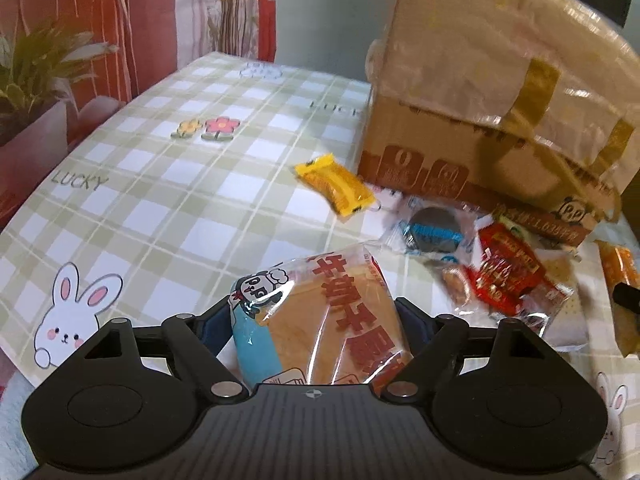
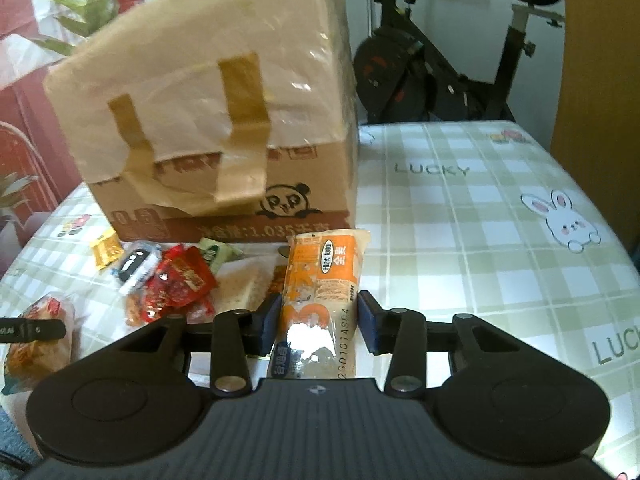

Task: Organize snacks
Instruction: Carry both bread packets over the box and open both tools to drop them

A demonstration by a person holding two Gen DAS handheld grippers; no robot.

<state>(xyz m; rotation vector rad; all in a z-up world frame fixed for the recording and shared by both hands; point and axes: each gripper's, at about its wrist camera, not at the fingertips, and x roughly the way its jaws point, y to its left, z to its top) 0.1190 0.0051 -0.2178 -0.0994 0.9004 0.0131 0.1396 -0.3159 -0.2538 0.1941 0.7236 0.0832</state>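
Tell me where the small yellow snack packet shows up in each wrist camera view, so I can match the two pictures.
Left wrist view: the yellow packet lies on the tablecloth at centre, just left of the cardboard box's lower corner.
Right wrist view: the yellow packet lies at far left, beside the box's bottom left corner.
Shared landmark: the taped cardboard box with the panda print.

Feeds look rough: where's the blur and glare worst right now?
Left wrist view: the cardboard box and red packet smear with motion blur; the bread pack stays sharp. Right wrist view: glare whites out the print low on the orange pack; fisheye bends the tablecloth edges.
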